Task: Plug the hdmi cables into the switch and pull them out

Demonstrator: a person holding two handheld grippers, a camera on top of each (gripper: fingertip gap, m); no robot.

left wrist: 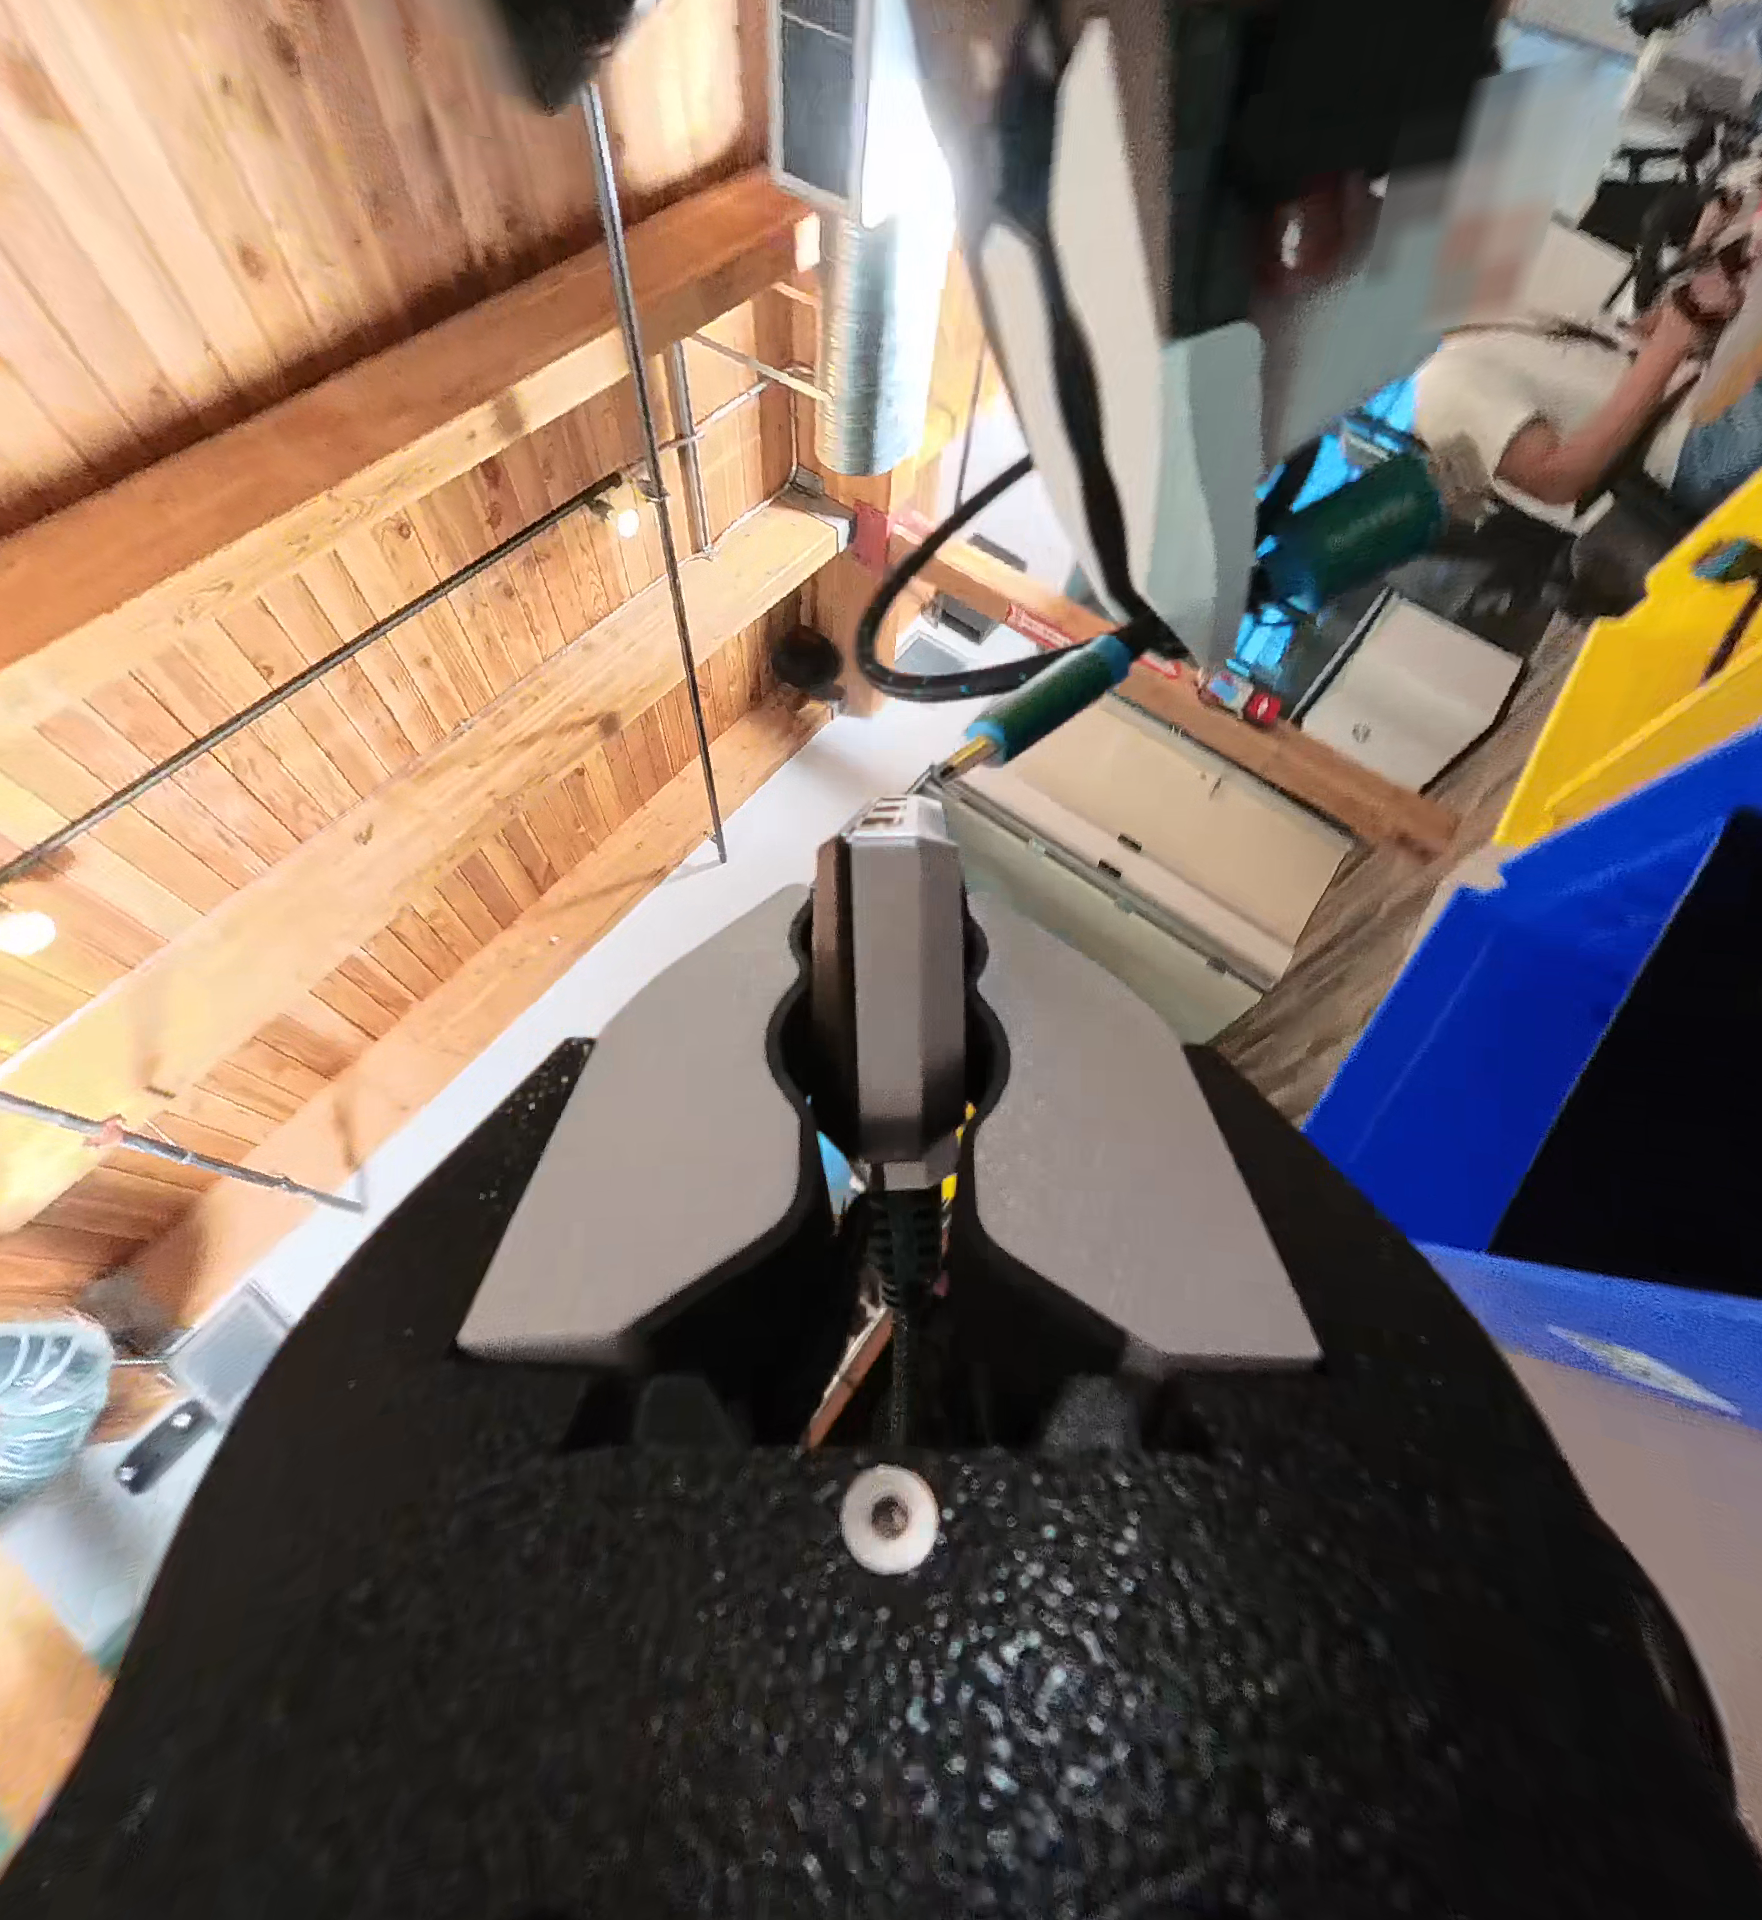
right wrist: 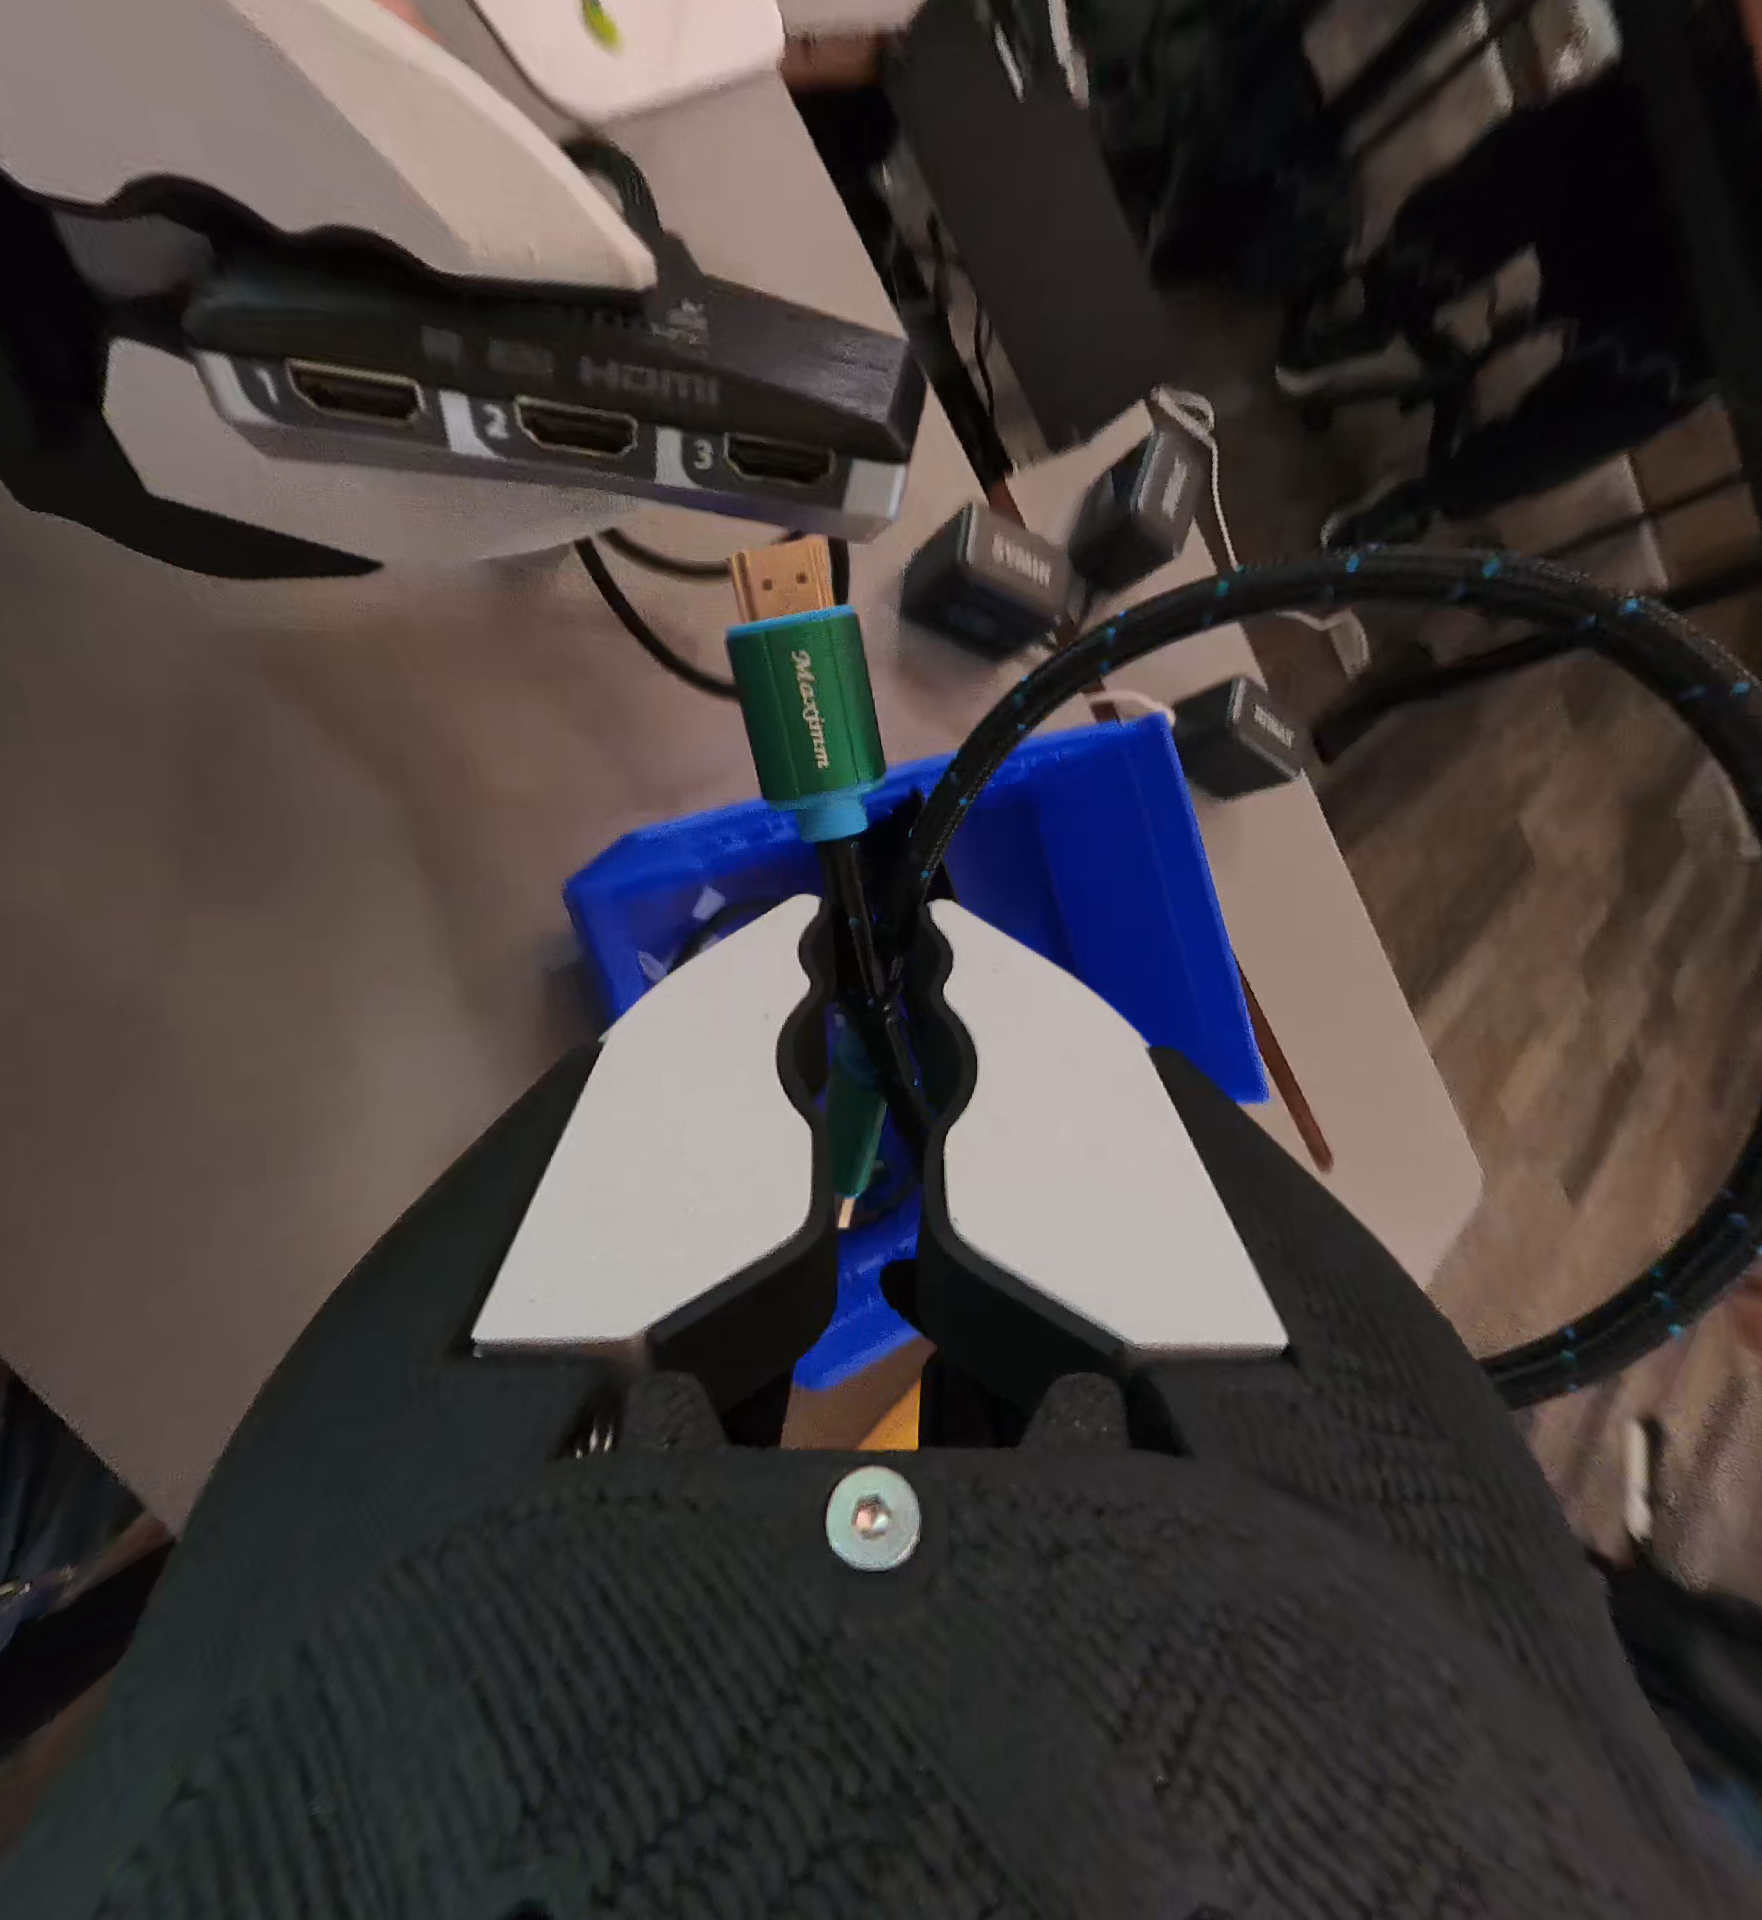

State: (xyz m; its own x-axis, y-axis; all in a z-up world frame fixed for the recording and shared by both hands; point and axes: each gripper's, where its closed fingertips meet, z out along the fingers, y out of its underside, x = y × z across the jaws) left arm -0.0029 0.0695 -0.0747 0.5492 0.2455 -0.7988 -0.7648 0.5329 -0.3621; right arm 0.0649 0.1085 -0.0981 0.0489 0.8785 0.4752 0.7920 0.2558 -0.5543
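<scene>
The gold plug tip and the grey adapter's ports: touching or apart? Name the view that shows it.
Apart. The left wrist view shows wall between the gold plug tip and the grey adapter.

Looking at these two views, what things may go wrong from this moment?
1. The right gripper pinches the braided cable behind the green plug, not the plug body, so the plug may tilt or twist.
2. The gold tip sits just below the grey port box held in the left gripper, but not clearly lined up with a port; it may hit the face.
3. The big cable loop could snag the blue holder.
</scene>
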